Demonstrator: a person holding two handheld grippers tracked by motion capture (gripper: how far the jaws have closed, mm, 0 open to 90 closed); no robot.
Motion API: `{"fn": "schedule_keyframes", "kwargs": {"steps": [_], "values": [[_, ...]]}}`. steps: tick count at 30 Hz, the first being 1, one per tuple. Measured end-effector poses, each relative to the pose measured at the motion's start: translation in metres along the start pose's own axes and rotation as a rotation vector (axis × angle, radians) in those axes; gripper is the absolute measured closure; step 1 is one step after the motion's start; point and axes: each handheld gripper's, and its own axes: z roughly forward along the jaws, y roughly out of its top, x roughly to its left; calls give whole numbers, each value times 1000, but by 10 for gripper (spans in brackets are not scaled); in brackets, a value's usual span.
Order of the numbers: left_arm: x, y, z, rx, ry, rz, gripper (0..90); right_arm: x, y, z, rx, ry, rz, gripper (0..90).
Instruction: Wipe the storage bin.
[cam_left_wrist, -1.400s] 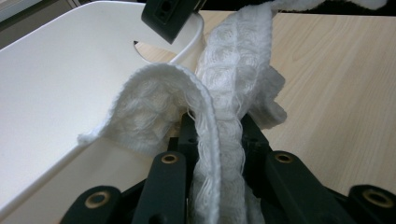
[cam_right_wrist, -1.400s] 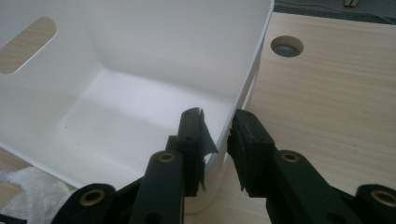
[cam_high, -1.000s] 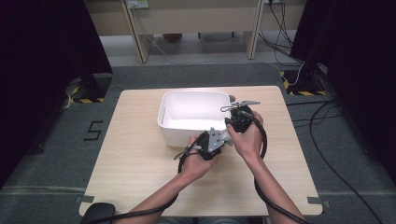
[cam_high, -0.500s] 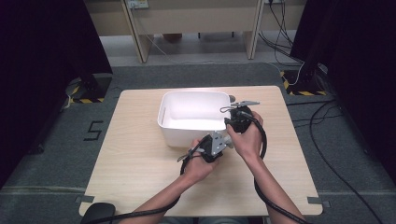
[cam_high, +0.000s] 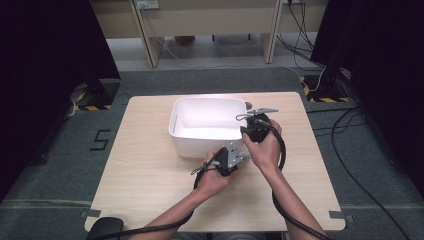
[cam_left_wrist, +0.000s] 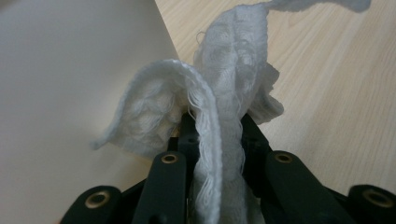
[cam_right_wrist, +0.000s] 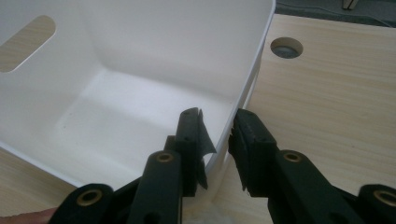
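From above, the left claw and right claw meet at the near right corner of the white bin on the tabletop. The left gripper view shows its jaws clamped on a white cloth beside the bin's wall. In the right gripper view, the jaws straddle the bin's rim, slightly apart; whether they pinch it I cannot tell.

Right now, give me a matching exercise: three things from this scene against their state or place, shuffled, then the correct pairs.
Things:
1. white cloth
2. white bin
3. right claw

States:
A. nothing inside, standing on the wooden table
B. straddling the bin's wall, one jaw inside, one outside
C. clamped between the shut jaws of the left claw

Pairs: 1-C, 2-A, 3-B
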Motion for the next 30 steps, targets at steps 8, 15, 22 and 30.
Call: {"fn": "schedule_keyframes", "kwargs": {"steps": [8,15,22,30], "values": [[-2,-9,8,30,-13,-22,757,0,0,0,-2,2,4,727],[-2,-14,10,45,-15,-23,758,0,0,0,2,0,1,723],[2,-21,-1,71,-37,-24,757,-3,2,1,18,30,27,667],[15,-37,-34,107,-52,-28,757,-5,3,0,15,31,38,613]]}}
